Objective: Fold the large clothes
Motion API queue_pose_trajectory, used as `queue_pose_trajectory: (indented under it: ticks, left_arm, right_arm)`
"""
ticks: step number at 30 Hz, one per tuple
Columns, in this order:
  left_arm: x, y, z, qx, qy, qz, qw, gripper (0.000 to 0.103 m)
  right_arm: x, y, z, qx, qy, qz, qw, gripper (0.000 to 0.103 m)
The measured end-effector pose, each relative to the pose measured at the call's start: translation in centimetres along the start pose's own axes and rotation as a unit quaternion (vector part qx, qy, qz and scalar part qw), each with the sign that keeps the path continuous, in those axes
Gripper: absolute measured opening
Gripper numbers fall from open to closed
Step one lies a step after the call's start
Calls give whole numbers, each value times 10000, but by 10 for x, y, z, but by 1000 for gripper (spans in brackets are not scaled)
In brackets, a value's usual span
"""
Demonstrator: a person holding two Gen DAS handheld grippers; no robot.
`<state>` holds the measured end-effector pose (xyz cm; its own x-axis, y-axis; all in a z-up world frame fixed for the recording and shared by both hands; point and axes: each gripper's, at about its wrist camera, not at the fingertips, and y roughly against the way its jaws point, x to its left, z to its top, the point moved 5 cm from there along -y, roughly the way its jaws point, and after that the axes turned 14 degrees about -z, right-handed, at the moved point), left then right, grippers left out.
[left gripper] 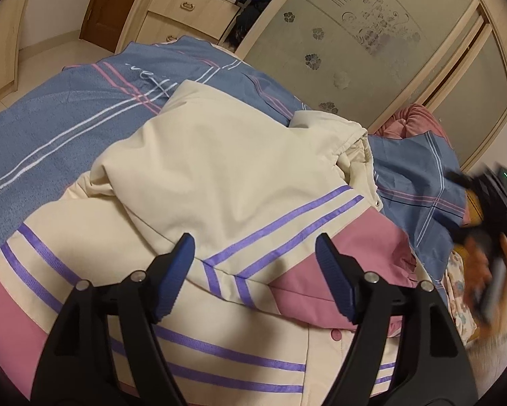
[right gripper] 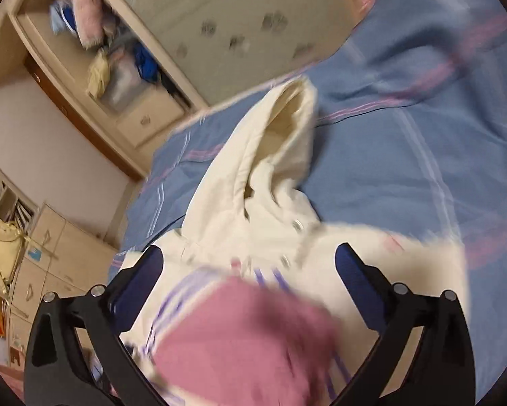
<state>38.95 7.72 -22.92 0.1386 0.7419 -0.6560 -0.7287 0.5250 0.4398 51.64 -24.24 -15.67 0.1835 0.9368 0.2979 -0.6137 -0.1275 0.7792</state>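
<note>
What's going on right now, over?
Left gripper open above hooded jacket. Right gripper open, empty. Jacket part-folded on bedspread. Nothing obstructing.

Soft matt cloth jacket (left gripper: pixel 219 169) on woven bedspread (left gripper: pixel 50 121); ribbed matt fingers (left gripper: pixel 174 280); frosted glass wardrobe door (left gripper: pixel 355 44).

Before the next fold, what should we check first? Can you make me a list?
1. Left gripper open and empty: ok.
2. Right gripper open and empty: ok.
3. Jacket fully on the bed: ok.
4. Hood laid flat: not ok, it stands open.
5. Jacket smooth: not ok, the pink sleeve is bunched.
6. Snaps closed: cannot tell.
</note>
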Motion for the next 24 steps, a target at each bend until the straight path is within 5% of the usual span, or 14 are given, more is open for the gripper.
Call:
queue_pose_trajectory:
  ticks: [5,9,12,13,14,16,20,22,24]
  left_arm:
    - [5,-5,1,50,84,-18,10000,75]
    - [10,-6,2,75,188,-77,9998,75]
    - [11,-7,3,89,207,-78,9997,75]
    - [11,-7,3,89,219,-87,9997,75]
    - [11,-7,2,95,215,-96,9997,75]
    - [10,-6,2,103,211,-91,9997,75]
    - [11,-2,4,34,281,-145,9995,75]
    - [13,3,6,-60,284,-125,9995,75]
    - [16,13,10,-226,340,-80,9991,75]
  right_arm:
    - [27,-100,56,223,344,-907,9950,102]
    - [46,-150,77,322,-61,-514,9981,102]
    - [61,-182,75,316,222,-1159,9925,101]
    - [65,-186,71,289,233,-1318,9906,71]
    - [67,-191,67,293,139,-1227,9919,26]
    - [67,-183,64,186,-325,-755,9964,12]
    - [93,-100,62,-882,507,-108,9948,8]
    - [108,-38,36,-1234,1075,774,9835,8]
    - [118,17,-11,-1483,1890,1191,9634,8]
